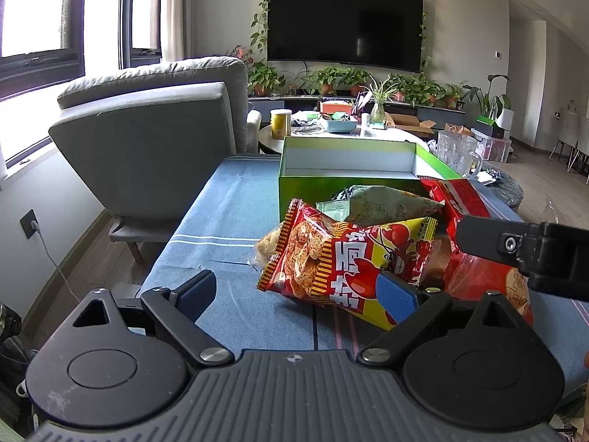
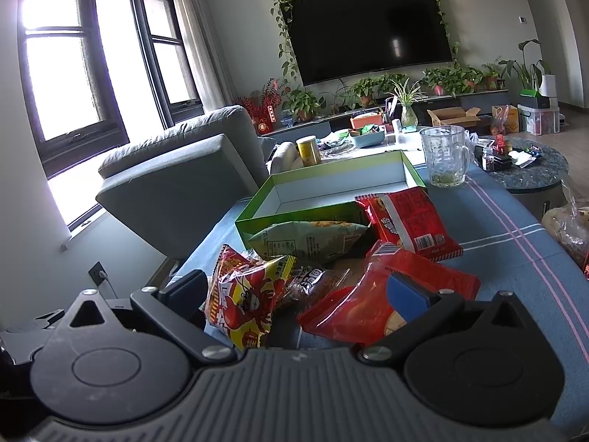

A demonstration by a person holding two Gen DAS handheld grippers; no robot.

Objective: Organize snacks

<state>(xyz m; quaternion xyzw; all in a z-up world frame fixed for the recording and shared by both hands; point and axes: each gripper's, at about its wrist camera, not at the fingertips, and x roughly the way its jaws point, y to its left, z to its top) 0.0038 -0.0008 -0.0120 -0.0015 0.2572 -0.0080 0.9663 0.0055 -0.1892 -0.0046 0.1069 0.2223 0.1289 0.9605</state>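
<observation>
Left tongs (image 1: 298, 291) spread, crayfish snack bag (image 1: 346, 265) lying crosswise

Snack packets (image 2: 331, 258) piled tight against green box (image 1: 353, 184) front wall, blocking approach there. Box interior open from above. Bare tabletop (image 1: 221, 228) left of pile is clear. Glass mug (image 2: 443, 158) crowds the box's right corner.

Grey armchair (image 1: 154, 140) by bright windows (image 2: 73, 59); wall television (image 1: 344, 24) above potted plants (image 1: 331, 81)
</observation>
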